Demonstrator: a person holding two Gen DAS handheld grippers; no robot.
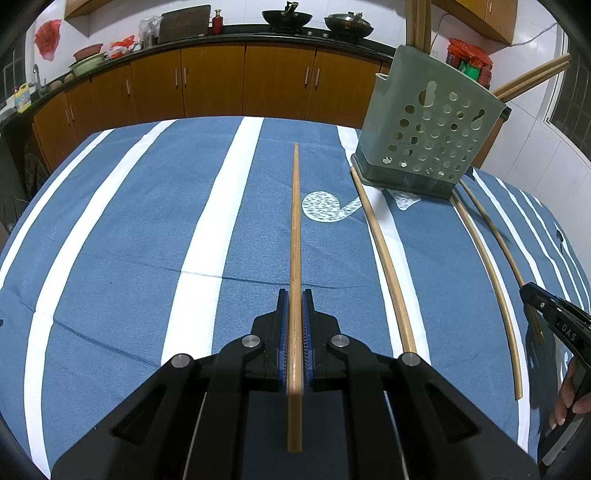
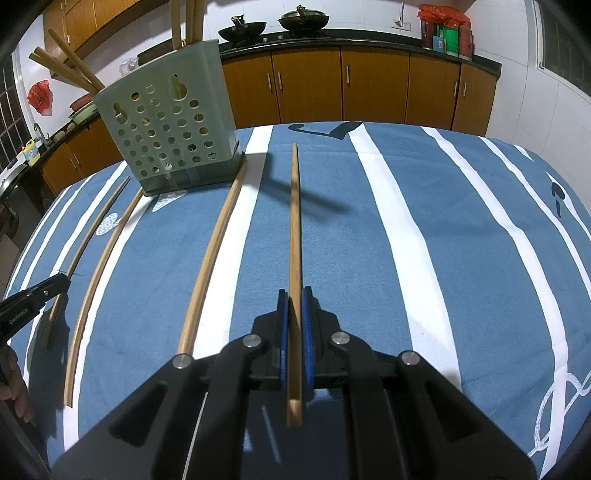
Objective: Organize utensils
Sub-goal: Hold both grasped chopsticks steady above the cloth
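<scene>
right wrist: green holder (image 2: 166, 129) w/ chopsticks (image 2: 66, 70) upright inside

Holder (image 1: 428, 129) chopsticks' (image 1: 417, 22) tops beyond the upper frame edge.

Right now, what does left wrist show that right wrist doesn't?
Left wrist only: a red bottle on the counter.
Right wrist only: a rope print on the cloth and a wall socket.
Both: the holder, two loose chopsticks beside it, the woks, and the left gripper and right gripper, each shut on a chopstick.
</scene>
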